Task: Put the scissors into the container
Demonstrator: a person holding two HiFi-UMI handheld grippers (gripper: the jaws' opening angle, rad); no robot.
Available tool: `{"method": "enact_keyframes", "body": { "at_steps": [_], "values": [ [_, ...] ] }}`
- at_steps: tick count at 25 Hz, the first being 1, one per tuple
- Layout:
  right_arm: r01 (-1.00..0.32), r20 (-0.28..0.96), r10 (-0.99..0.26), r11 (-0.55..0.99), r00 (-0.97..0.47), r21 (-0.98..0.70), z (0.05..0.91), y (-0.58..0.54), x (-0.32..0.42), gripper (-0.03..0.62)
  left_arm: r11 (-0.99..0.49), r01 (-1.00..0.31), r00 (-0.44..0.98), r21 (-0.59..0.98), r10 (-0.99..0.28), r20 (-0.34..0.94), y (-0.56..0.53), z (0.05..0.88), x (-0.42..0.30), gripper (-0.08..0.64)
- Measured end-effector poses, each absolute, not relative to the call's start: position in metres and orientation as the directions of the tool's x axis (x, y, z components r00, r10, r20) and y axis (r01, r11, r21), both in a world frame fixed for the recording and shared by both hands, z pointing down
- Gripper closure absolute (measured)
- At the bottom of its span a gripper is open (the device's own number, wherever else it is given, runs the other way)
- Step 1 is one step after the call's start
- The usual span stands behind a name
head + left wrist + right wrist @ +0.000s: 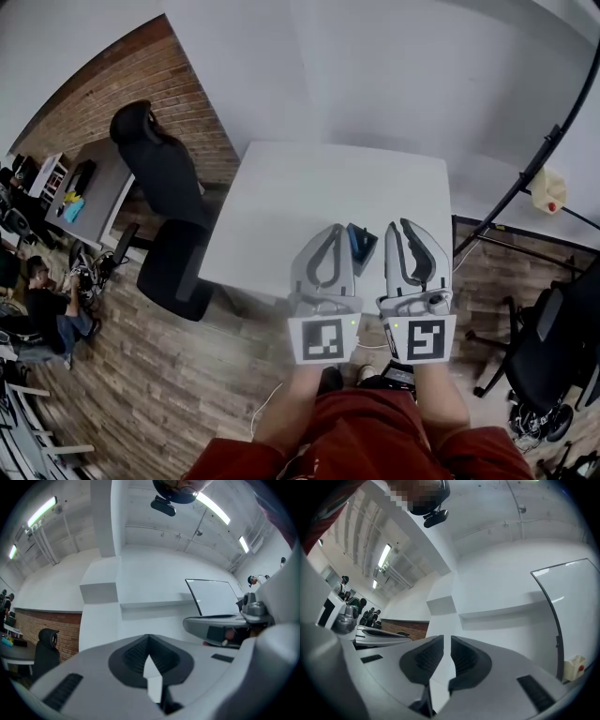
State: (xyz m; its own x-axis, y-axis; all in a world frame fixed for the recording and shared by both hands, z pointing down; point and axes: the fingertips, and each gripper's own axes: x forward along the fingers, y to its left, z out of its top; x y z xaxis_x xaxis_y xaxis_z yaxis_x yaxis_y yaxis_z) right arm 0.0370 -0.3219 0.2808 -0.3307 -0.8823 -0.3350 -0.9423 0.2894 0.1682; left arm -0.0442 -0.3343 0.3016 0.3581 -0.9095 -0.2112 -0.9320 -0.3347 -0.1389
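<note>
Above the near edge of the smooth white square bench [309, 187], the left claw [334, 230] has its ribbed black pads [133, 654] pressed together on nothing. The right claw [406, 225] stands slightly spread. A boxy dark-blue container [362, 246] sits on the bench between them.

A shared office or lab workspace is shown. A white table [309, 202] is set on a wood-plank floor [159, 375] beside a brick wall [141, 70]. Black office chairs [164, 173] and a grey desk [98, 187] are seen at left, where a person [47, 305] is seated. Strip lights [41, 512] are mounted on the ceiling.
</note>
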Motion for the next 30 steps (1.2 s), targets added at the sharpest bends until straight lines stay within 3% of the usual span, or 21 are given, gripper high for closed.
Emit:
{"method": "enact_keyframes", "body": {
  "at_steps": [7, 30],
  "values": [
    [-0.939, -0.330, -0.880, 0.303, -0.341, 0.161, 0.283, -0.319, 0.033, 0.577, -0.322, -0.937, 0.344, -0.135, -0.917, -0.202, -0.328, 0.303, -0.050, 0.548],
    [-0.936, -0.282, -0.894, 0.314, -0.349, 0.161, 0.296, -0.321, 0.020, 0.581, -0.291, -0.948, 0.312, -0.125, -0.928, -0.202, -0.324, 0.307, -0.072, 0.548]
  ]
}}
